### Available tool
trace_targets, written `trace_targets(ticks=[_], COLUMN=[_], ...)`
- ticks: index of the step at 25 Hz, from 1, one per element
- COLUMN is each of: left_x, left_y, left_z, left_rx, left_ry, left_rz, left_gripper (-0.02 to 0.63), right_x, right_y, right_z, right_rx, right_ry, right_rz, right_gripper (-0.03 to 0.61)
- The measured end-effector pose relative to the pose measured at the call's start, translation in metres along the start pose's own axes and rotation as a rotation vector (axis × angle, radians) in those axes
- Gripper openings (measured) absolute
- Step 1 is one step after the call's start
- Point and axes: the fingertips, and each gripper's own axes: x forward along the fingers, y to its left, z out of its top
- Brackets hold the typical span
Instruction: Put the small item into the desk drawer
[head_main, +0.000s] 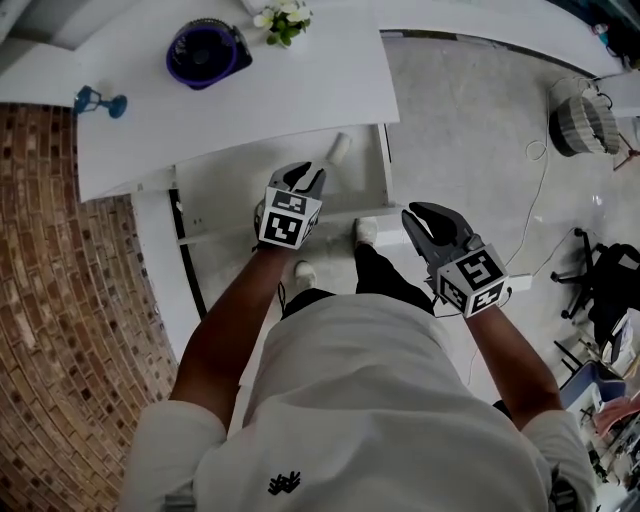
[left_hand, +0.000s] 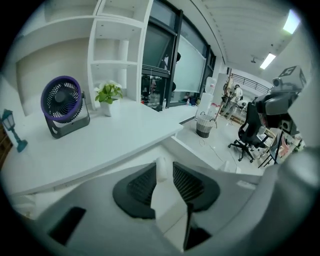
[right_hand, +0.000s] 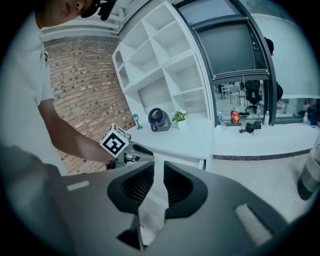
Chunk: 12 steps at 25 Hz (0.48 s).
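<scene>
Seeing small white item (head_main: 340, 148) lying apparently loose inside open drawer (head_main: 230, 190); placement looks done. My left gripper (head_main: 305, 178) above drawer, jaws apart, gripping nothing. Right gripper (head_main: 425, 218) off aside, jaws narrowly apart, empty. Remaining: perhaps shutting drawer.

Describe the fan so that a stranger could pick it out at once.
Look at the white desk. Near its back edge stands the fan, between a blue figurine and a small potted plant. It alone is round, purple-rimmed and dark.
</scene>
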Motion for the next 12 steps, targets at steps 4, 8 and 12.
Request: trace_targets(ticks=[4,8,12], left_x=[-0.038,-0.079,-0.12], left_y=[0.0,-0.001,-0.006], left_z=[-0.005,-0.011,-0.022], left_rx=[-0.007,-0.023,-0.043], left_ry=[-0.054,-0.111,-0.166], left_rz=[-0.001,-0.009,-0.035], left_gripper=[0.101,0.08,0.055], right_x=[0.01,0.02,0.03], right_y=[0.027,0.056,0.088], right_z=[-0.001,-0.001,-0.004], right_rx=[-0.021,-0.046,-0.066], right_ry=[-0.003,-0.008,-0.015], right_rz=[0.018,0.034,0.05], right_gripper=[0.071,0.065,0.054])
